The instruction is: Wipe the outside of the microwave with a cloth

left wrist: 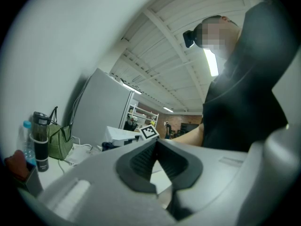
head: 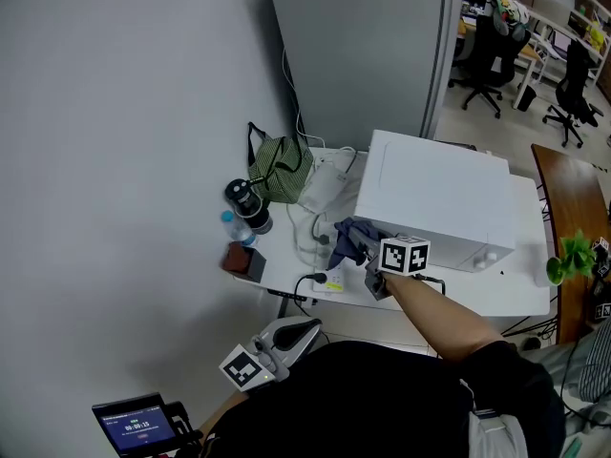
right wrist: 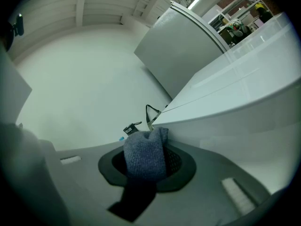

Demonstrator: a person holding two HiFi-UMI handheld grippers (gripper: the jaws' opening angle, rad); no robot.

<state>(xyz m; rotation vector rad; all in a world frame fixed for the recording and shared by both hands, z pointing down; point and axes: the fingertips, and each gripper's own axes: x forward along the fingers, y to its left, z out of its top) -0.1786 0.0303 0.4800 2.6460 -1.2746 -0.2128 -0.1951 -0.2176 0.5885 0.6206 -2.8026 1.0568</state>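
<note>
Now the right gripper has its fingers clenched on the blue cloth. It holds the cloth just beside the white microwave, at 9 o'clock of it in the head view, over the tabletop. The left gripper hangs at 7 o'clock, off the tabletop, its fingers closed together on nothing.

Green checked bag stood at rear of table; black flask and water bottle adj.; brown box nr front-left corner; plant far right.
</note>
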